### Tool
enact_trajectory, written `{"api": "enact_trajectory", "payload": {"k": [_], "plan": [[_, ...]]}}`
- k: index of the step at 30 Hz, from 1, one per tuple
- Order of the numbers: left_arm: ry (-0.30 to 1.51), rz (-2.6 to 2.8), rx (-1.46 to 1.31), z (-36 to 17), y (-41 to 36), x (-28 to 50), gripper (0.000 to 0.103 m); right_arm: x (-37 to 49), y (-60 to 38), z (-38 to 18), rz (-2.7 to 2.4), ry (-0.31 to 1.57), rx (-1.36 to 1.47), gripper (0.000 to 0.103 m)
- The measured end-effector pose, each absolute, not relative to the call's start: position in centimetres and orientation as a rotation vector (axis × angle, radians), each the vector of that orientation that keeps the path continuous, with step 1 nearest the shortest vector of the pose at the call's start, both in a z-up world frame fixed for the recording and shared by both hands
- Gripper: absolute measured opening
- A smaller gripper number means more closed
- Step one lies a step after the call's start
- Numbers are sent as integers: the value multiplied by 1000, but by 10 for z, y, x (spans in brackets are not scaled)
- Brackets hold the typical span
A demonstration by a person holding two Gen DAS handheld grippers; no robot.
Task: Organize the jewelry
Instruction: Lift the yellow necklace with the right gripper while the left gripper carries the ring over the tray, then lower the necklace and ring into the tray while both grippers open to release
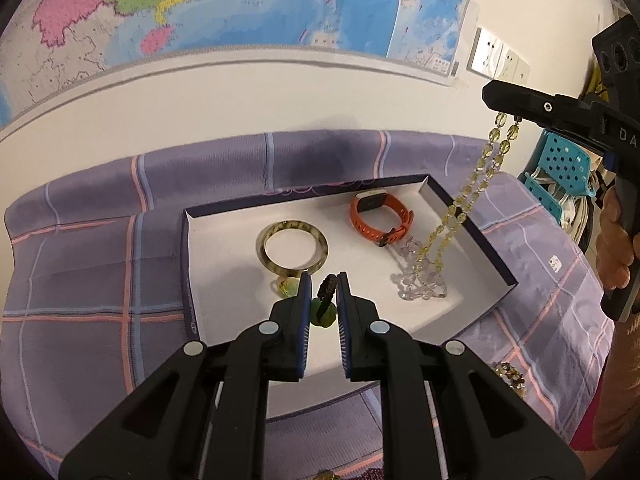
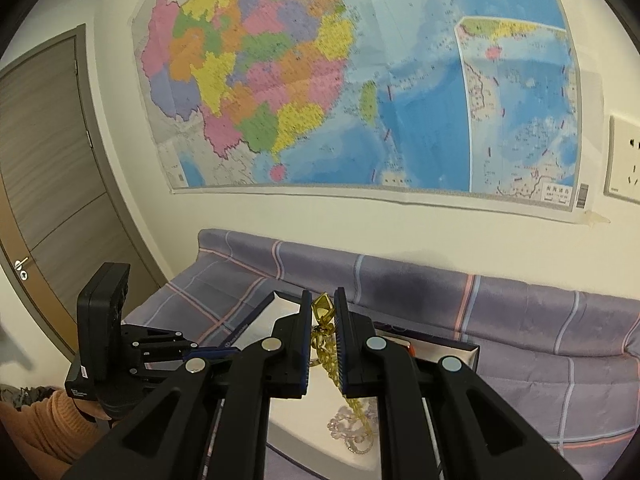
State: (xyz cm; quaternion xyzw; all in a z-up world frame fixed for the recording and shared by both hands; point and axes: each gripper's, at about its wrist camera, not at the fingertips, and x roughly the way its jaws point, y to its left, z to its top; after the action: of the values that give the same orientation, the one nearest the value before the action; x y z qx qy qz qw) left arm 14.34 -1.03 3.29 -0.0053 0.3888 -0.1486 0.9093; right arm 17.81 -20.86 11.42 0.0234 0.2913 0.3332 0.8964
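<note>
A shallow white-lined box (image 1: 224,240) with dark rim lies on a purple plaid cloth. In it are a mottled bangle (image 1: 292,249), an orange watch (image 1: 380,214), a clear bead string (image 1: 420,278) and a small green ring (image 1: 286,286). My left gripper (image 1: 324,280) is shut on a dark cord with a green pendant (image 1: 323,314), held just above the box floor. My right gripper (image 2: 323,300), also in the left wrist view (image 1: 508,114), is shut on a yellow bead necklace (image 1: 476,186) that hangs down into the box's right side; it also shows in the right wrist view (image 2: 322,334).
More beaded jewelry (image 1: 510,376) lies on the cloth right of the box. A map hangs on the wall (image 2: 360,80) behind, with a socket (image 2: 626,160) at right and a door (image 2: 44,160) at left. A teal basket (image 1: 560,168) stands at the far right.
</note>
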Motion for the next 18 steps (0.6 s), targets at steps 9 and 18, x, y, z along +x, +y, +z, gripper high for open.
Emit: {"api": "enact_trajectory", "payload": {"k": [9,18], "plan": [[862,-275,13,11,-15,160,13,196,-205,85,682,672,46,9],[909,-240,21,-5,-14,174,13,205,-206,56,674,745,56,9]]}}
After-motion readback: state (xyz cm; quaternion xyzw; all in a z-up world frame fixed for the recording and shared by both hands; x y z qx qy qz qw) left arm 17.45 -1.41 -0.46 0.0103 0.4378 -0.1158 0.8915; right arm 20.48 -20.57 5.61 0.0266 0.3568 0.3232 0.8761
